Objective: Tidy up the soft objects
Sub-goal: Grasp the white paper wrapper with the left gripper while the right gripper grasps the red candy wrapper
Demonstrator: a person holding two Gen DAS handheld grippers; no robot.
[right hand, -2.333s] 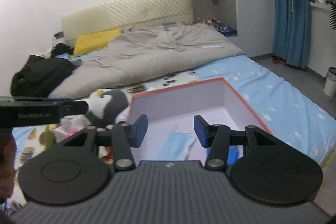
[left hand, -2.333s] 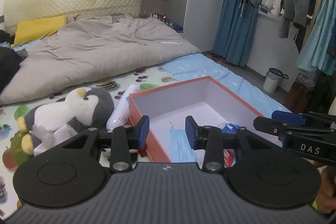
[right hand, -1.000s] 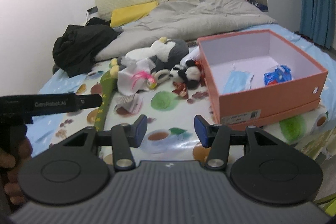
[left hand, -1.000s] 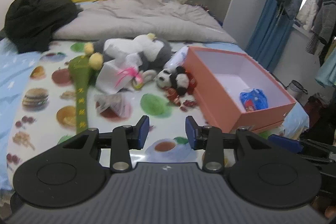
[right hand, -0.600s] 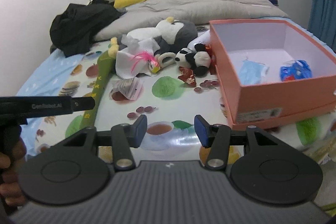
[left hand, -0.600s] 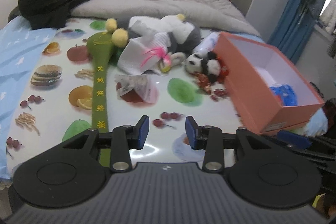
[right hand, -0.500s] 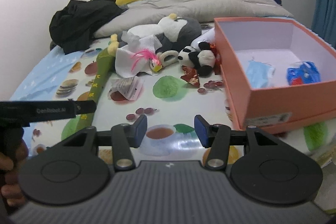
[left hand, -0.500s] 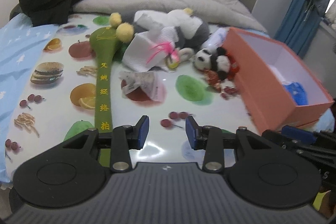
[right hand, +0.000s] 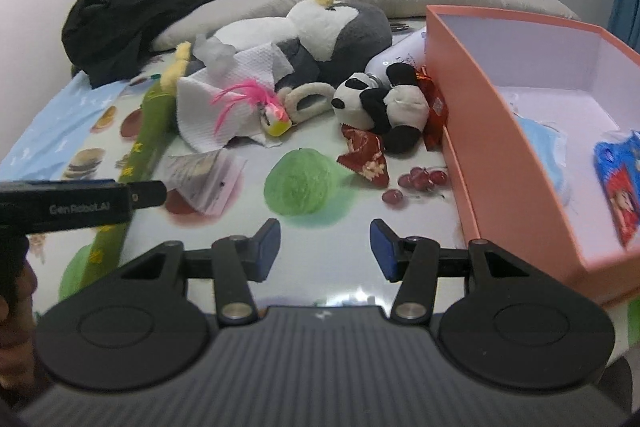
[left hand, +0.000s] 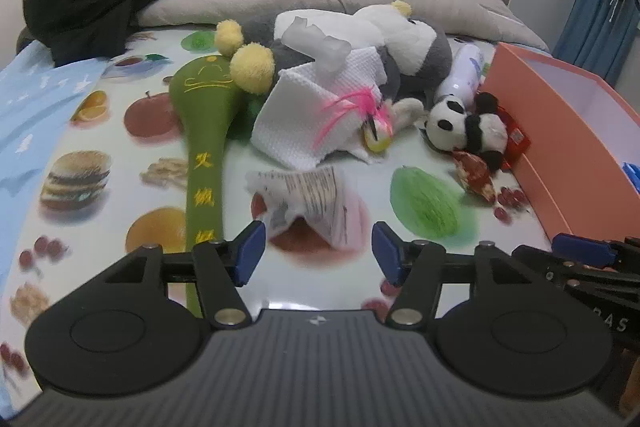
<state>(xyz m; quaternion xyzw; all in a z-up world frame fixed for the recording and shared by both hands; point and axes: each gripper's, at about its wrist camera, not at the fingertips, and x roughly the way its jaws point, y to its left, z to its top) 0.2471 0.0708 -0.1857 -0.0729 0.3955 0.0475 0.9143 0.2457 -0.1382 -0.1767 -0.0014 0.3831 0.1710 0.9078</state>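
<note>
On the bed you have two plush toys, one big penguin (right hand: 328,27) and one small panda (right hand: 380,105), plus one green plush stick (left hand: 206,147), one white cloth (left hand: 304,115) and one crumpled packet (left hand: 310,201), all beside one orange box (right hand: 500,131). Your left gripper (left hand: 318,255) has its jaws opening, empty, just short of the packet. Your right gripper (right hand: 325,247) holds its jaws moderately apart, empty.
</note>
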